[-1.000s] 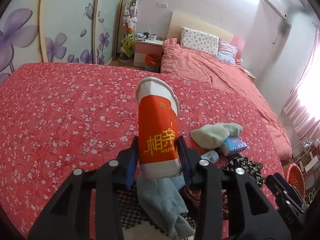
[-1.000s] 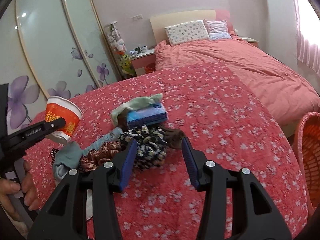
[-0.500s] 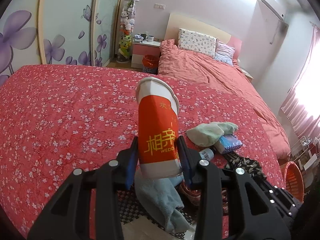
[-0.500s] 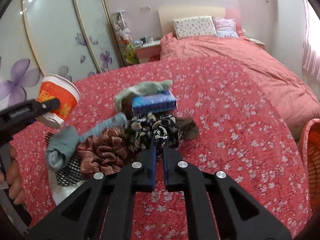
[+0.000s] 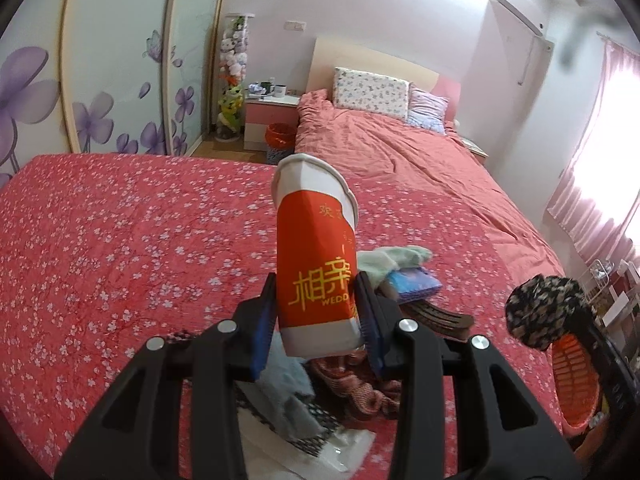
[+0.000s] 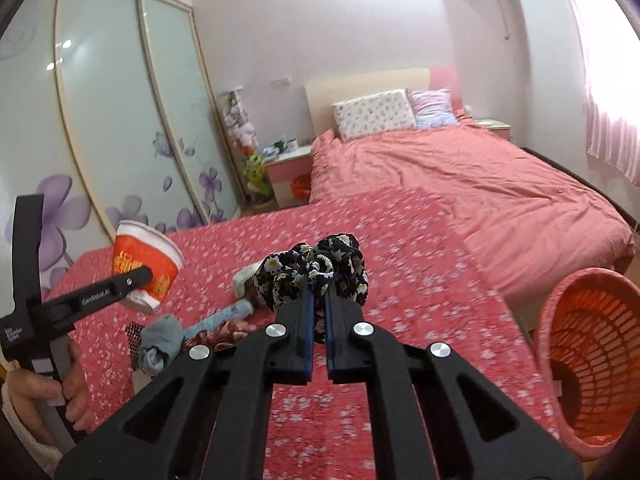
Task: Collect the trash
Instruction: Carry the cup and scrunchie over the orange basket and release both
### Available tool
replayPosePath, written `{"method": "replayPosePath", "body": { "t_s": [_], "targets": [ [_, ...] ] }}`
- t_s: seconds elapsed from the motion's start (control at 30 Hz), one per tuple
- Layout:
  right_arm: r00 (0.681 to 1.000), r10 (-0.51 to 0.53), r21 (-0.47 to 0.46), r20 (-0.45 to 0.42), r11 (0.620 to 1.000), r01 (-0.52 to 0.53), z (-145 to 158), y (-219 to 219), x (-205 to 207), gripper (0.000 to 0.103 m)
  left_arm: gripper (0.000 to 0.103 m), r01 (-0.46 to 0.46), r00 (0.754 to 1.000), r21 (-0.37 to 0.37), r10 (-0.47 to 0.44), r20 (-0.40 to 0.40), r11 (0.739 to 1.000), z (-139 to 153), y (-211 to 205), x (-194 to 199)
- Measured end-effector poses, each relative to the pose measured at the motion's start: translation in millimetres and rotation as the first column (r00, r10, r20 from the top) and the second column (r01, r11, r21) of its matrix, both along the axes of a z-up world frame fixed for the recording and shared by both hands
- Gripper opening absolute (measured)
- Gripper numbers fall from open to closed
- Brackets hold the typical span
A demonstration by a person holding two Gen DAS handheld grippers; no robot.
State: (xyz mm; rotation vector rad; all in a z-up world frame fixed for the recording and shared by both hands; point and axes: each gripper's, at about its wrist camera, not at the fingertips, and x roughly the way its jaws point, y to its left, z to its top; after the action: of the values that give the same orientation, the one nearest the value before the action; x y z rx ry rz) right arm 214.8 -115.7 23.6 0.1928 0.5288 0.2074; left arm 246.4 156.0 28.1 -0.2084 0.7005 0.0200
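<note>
My left gripper (image 5: 316, 312) is shut on a red and white paper cup (image 5: 316, 256) and holds it upright above the flowered red bedspread (image 5: 120, 248); the cup also shows in the right wrist view (image 6: 144, 268). My right gripper (image 6: 318, 300) is shut on a black floral scrunchie (image 6: 316, 268) and holds it lifted above the bedspread; the scrunchie also shows in the left wrist view (image 5: 544, 312). An orange basket (image 6: 588, 360) stands on the floor to the right of the bed.
A pile lies on the bedspread: a grey-blue sock (image 6: 160, 340), a brown striped scrunchie (image 5: 360, 388), a blue tissue pack (image 5: 412, 284), a green cloth (image 5: 392, 260), a small tube (image 6: 224, 316). A second bed (image 6: 460, 184) and a nightstand (image 5: 272, 120) stand behind.
My right gripper, shut on the black floral scrunchie, has lifted it off the pile and swung right toward the orange basket. The left gripper holds the cup nearly still.
</note>
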Motion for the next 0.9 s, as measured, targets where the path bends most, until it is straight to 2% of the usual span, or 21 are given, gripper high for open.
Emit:
{"method": "replayPosePath", "body": {
  "t_s": [0.47, 0.9],
  "targets": [
    [0.990, -0.141, 0.021, 0.017, 0.990, 0.140, -4.2, -57.1, -21.2, 0.005, 0.038, 0.134, 0.991, 0.027, -0.134, 0.017, 0.991, 12.1, -69.4, -7.9],
    [0.961, -0.275, 0.027, 0.040, 0.961, 0.274, -8.4, -114.8, -41.9, 0.005, 0.038, 0.287, 0.958, 0.036, -0.287, 0.014, 0.957, 6.9, -151.5, -12.5]
  ]
}}
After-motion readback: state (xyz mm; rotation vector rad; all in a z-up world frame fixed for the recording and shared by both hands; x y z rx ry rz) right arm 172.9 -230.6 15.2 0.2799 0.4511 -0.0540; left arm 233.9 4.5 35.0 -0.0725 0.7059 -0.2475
